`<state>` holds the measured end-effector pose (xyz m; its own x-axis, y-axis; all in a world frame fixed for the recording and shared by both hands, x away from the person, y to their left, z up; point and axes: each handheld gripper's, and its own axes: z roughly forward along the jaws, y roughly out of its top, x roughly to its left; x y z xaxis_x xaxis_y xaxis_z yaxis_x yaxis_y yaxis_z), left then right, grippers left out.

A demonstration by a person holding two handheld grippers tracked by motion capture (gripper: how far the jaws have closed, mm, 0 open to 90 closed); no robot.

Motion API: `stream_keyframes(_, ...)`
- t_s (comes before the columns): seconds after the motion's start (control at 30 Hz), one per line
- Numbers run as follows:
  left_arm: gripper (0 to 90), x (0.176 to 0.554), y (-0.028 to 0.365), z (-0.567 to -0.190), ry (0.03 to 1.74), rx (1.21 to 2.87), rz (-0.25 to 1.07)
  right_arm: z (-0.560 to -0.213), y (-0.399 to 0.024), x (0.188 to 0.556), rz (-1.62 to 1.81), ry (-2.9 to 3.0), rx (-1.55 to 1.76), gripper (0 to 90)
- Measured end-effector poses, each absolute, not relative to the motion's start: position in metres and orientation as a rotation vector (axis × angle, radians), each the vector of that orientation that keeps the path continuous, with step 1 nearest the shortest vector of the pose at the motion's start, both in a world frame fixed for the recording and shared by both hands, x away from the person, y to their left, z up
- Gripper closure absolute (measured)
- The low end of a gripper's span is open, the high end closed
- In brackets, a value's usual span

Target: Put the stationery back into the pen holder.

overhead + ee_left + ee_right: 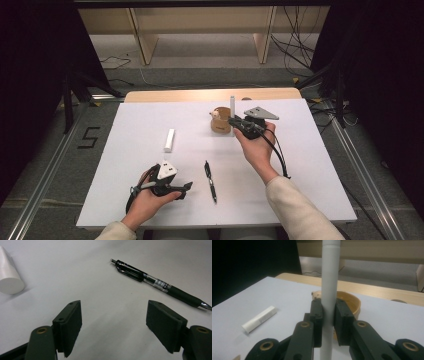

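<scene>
The right tool [328, 315] is clamping a white marker-like stick [329, 287] upright between its pads, and the person is holding it just beside the wooden cup [220, 121] at the far middle of the counter [125, 200]. In the right gripper view the stick is standing vertical, with the cup rim [352, 300] directly behind the jaws. A small bear-like figure [316, 294] is sitting at the cup's edge.

The step in hand appears to be placing the stick into the cup. To do it well, the stick's lower end should be clearing the rim before any descent. The stick should be staying vertical, centred over the opening and clear of the figure. The grip should be released only once the lower end is resting inside.

The left tool [186, 186] is resting near the counter's front edge with its jaws wide and nothing between them. A black pen [160, 285] is lying just ahead of it, and a second white stick [169, 140] is lying flat farther out. Those two look like the next items for the cup.
</scene>
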<state>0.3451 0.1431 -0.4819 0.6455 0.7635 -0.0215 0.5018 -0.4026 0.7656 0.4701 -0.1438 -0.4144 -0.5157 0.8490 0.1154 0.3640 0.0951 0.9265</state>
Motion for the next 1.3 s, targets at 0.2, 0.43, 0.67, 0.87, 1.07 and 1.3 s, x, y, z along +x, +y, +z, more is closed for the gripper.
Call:
stream_keyframes(0.2,28.6,0.346,0.143,-0.483,0.986,2.085,0.425,-0.410,-0.141,0.482,1.407,1.917,1.184,78.7)
stream_keyframes(0.43,28.7,0.347,0.143,-0.483,0.986,2.086,0.422,-0.406,-0.136,0.497,1.409,1.900,1.200,78.7)
stream_keyframes(0.67,28.8,0.347,0.144,-0.484,0.992,2.082,0.417,-0.401,-0.133,0.511,1.404,1.882,1.197,78.6)
stream_keyframes(0.87,28.9,0.348,0.144,-0.484,0.989,2.082,0.415,-0.402,-0.128,0.525,1.376,1.886,1.181,78.6)
stream_keyframes(1.07,29.0,0.348,0.144,-0.484,0.990,2.080,0.412,-0.408,-0.124,0.540,1.346,1.897,1.184,78.5)
stream_keyframes(1.3,29.0,0.349,0.145,-0.484,0.987,2.083,0.413,-0.419,-0.123,0.552,1.308,1.930,1.197,78.5)
